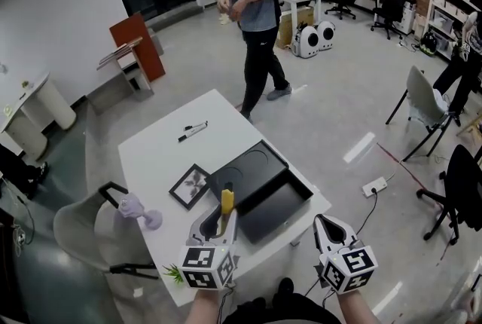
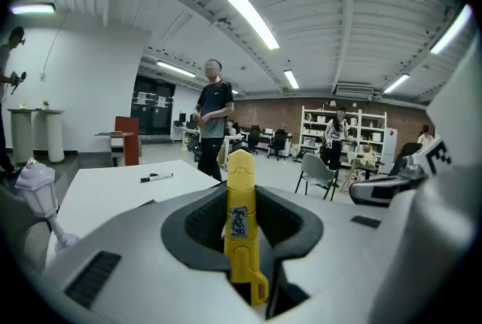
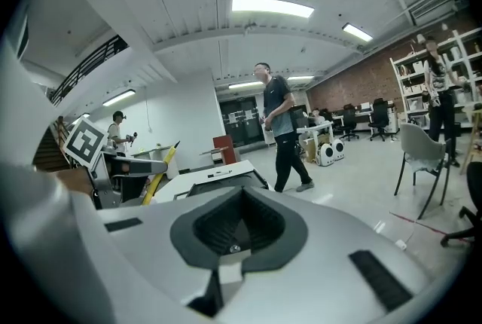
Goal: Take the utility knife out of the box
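My left gripper (image 1: 218,221) is shut on a yellow utility knife (image 1: 226,203), held above the near part of the white table (image 1: 158,157). The knife (image 2: 241,218) stands upright between the pads, its tip pointing away from me. Just beyond it lies the open black box (image 1: 301,191), with its black lid (image 1: 248,164) beside it. My right gripper (image 1: 325,225) hovers off the table's near right corner, shut, with nothing in it (image 3: 230,255). From the right gripper view, the knife (image 3: 156,181) shows at the left.
A framed picture (image 1: 190,185), a purple figurine (image 1: 137,211), a black marker (image 1: 193,131) and a small green plant (image 1: 173,272) lie on the table. A person (image 1: 257,13) stands beyond the far edge. A grey chair (image 1: 83,228) is at the left, a power strip (image 1: 374,185) on the floor at the right.
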`<state>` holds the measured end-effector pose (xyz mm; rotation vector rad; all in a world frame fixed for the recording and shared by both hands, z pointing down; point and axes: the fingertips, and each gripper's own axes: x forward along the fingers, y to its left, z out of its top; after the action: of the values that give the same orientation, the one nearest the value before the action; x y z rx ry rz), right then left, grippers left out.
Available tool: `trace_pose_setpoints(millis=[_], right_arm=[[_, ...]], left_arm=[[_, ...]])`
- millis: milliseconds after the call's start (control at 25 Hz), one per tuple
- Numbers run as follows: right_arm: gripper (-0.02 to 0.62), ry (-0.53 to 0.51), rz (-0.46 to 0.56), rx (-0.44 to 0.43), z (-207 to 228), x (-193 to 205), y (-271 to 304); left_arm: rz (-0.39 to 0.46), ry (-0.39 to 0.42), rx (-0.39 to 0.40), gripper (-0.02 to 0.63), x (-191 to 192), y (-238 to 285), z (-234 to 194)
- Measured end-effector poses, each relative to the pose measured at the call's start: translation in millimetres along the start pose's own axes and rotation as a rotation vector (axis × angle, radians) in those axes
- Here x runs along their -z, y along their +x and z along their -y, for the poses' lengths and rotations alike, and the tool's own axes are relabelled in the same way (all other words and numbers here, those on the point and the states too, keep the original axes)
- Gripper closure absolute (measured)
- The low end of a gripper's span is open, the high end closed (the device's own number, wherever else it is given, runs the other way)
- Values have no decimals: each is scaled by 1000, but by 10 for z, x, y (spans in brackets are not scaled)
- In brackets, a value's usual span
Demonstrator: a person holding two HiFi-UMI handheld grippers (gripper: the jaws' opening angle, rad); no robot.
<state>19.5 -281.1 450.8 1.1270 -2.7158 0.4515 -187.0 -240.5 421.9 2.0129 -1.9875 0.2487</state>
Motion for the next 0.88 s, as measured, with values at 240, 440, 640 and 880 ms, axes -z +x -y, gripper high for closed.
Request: trace_pose_setpoints(millis=[240,440,640,880], right_arm=[[595,-18,-1,-27,-108,-2,31],[595,-47,0,-43,-156,-24,34],[595,-49,5,-45,-165,-56,53],[595,-51,-8,-55,-183,-24,78]], left_arm=[[24,-32,-29,492,40,-121,-135],[38,-32,-32,492,11,-168,-146],[45,-46,-30,492,1,-173,-152],[41,-77,-26,492,40,-166,-155]])
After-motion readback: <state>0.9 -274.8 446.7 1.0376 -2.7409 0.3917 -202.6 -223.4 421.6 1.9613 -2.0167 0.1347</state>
